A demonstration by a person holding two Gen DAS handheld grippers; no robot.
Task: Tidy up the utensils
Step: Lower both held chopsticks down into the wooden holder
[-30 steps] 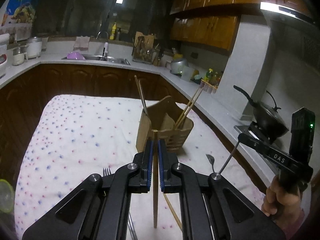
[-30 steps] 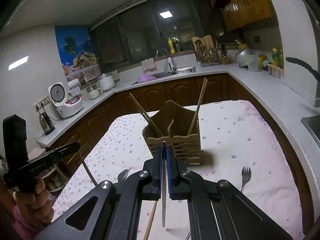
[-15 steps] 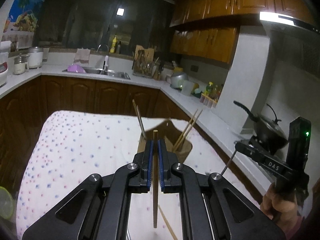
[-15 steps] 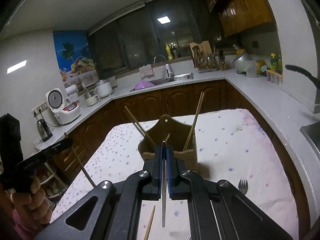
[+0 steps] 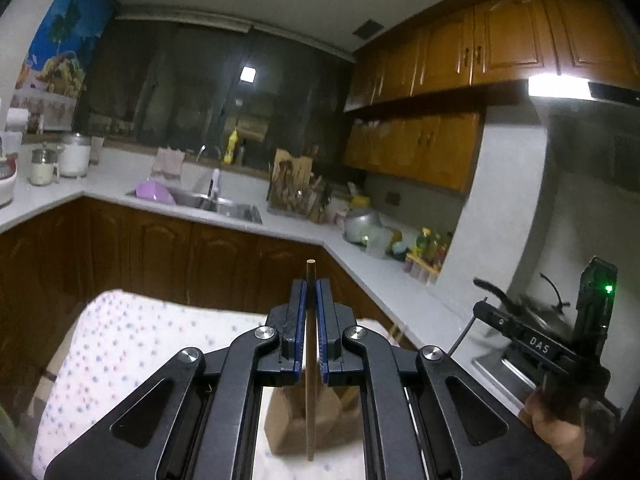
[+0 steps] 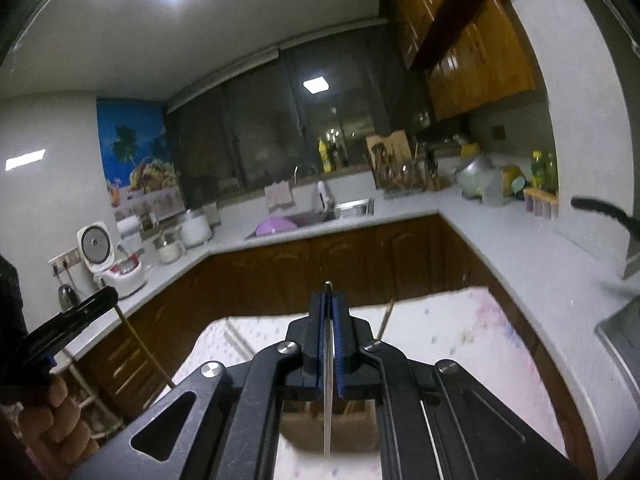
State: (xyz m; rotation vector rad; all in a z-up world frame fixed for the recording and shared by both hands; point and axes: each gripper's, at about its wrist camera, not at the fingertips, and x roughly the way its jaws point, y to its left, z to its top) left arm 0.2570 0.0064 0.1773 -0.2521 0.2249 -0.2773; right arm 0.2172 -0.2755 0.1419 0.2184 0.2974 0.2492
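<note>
Left wrist: gripper clamped on wooden chopstick, upright above holder, mostly hidden behind fingers. Right wrist: gripper pinching thin metal utensil; its head unseen; holder blurred below.

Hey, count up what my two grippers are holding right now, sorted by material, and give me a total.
Light brown wooden chopstick, in left gripper: 1
Thin silver metal utensil, in right gripper: 1
Total: 2

Dark wooden base cabinets carry a pale L-shaped countertop with a steel sink. Behind the sink stands a dark window; orange-brown wall cupboards hang to its right.
</note>
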